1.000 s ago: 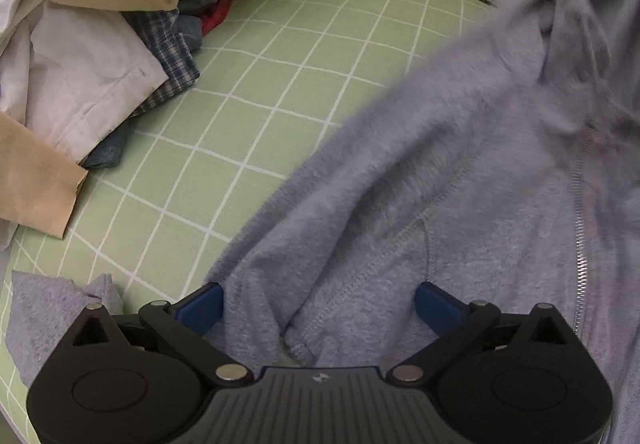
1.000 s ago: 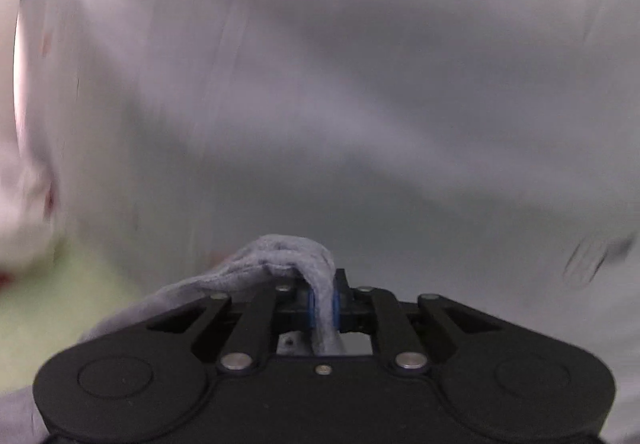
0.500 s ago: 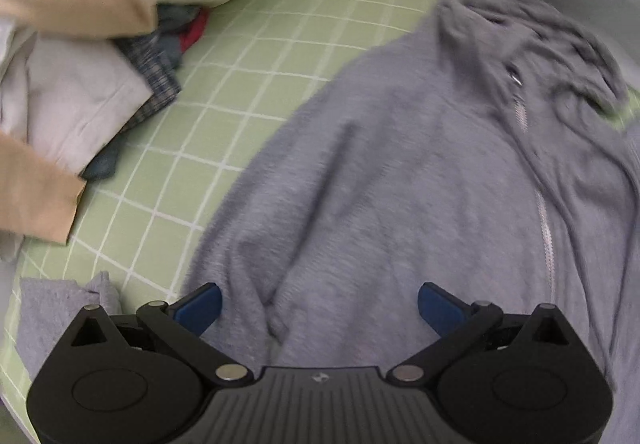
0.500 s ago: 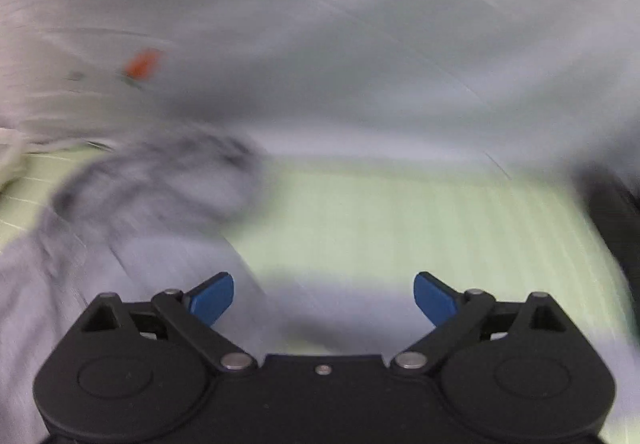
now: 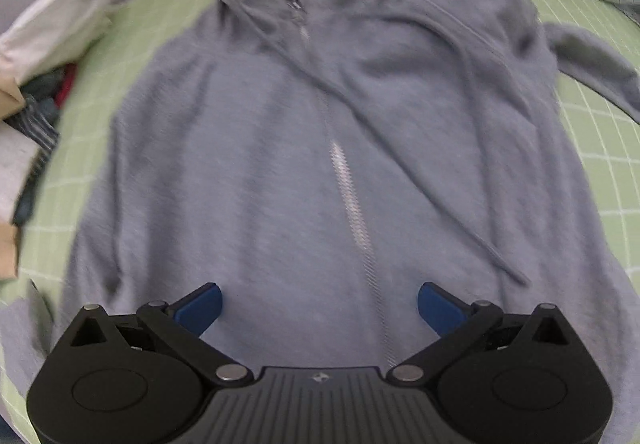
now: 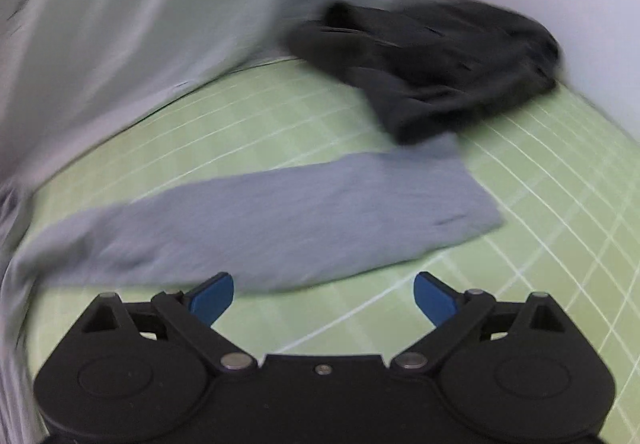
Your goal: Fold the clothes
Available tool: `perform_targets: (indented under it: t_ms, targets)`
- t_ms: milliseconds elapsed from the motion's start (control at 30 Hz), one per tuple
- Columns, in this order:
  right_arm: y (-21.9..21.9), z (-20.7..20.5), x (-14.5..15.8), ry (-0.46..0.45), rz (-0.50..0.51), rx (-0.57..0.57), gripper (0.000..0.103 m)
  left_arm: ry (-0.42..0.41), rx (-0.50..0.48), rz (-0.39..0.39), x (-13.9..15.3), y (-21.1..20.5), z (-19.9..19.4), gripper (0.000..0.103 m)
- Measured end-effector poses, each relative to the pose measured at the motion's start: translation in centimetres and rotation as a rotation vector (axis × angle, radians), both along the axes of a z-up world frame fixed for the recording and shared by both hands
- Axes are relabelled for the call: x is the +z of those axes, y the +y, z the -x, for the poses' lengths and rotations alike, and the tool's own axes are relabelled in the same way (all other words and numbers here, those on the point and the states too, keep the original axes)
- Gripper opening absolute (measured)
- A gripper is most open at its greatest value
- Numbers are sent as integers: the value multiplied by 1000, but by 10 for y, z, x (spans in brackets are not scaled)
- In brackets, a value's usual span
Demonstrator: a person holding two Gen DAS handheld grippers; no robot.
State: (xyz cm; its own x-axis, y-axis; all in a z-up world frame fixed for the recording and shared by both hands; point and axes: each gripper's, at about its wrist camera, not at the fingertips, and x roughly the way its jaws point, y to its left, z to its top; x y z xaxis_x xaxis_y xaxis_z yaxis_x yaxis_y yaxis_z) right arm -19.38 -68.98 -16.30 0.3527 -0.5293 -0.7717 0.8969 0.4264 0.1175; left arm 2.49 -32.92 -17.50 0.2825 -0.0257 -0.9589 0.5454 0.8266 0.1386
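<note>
A grey zip-up hoodie (image 5: 248, 172) lies spread face up on the green checked sheet (image 5: 600, 132), its hood at the far end and its zipper (image 5: 352, 200) running down the middle. My left gripper (image 5: 319, 306) hangs open over the hoodie's lower front, nothing between its blue pads. In the right wrist view one grey sleeve (image 6: 280, 220) of the hoodie lies stretched out flat across the sheet (image 6: 540, 244). My right gripper (image 6: 323, 294) is open just in front of that sleeve, its left pad near the sleeve's edge, holding nothing.
A pile of mixed clothes (image 5: 36, 84), white, beige, plaid and red, sits at the left of the hoodie. A dark crumpled garment (image 6: 432, 60) lies beyond the sleeve's cuff. A pale quilt or pillow (image 6: 160, 4) borders the far side of the bed.
My right gripper let go of the grey cloth it was pinching and opened wide, then swung down over the laid-out sleeve. The left gripper slid right to the hoodie's middle, staying open.
</note>
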Motion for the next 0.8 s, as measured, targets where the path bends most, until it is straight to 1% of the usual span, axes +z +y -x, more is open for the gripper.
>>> perform_targets:
  t_ms: [100,133,200,267,300,333,367,400,433,500,533,633,733,800]
  targets:
    - [-28,9,-10,-32,-28,-92,95,-12,31,-14,-1,-3,5,103]
    - [-36,13,-12,-43,-34,-109,93,-7,44,-16,-1,-3,4,103]
    - [-45,20,-14,-83,-24,-123,93,14,78,-10,-2,-3,0,103]
    - [-52,19,-15,-96,-12,-123,90,33,105,-4,-3,-1,-2,103]
    - [-55,19,-15,-103,-7,-123,83,42,117,-2,-4,-1,-3,103]
    - [-58,19,-16,-106,1,-125,68,44,120,-2,-4,-1,-3,103]
    - [-59,19,-16,-98,12,-130,57,43,120,-3,-4,-1,-3,103]
    - [-60,20,-16,-91,24,-136,34,38,115,-7,-4,-2,-2,103]
    - [-60,22,-17,-90,32,-141,17,31,108,-13,-4,-3,0,103]
    - [-61,32,-19,-128,35,-150,13,10,89,-40,-3,-8,3,103]
    - [-60,39,-19,-130,45,-164,12,-5,76,-59,-3,-12,6,103]
    - [-61,68,-13,-74,121,-226,12,-52,1,-111,-2,-27,18,103]
    - [-71,114,-4,-40,174,-319,11,-73,-72,-122,-2,-38,31,103]
    - [-81,142,-4,-2,182,-359,11,-66,-94,-110,-3,-41,36,103]
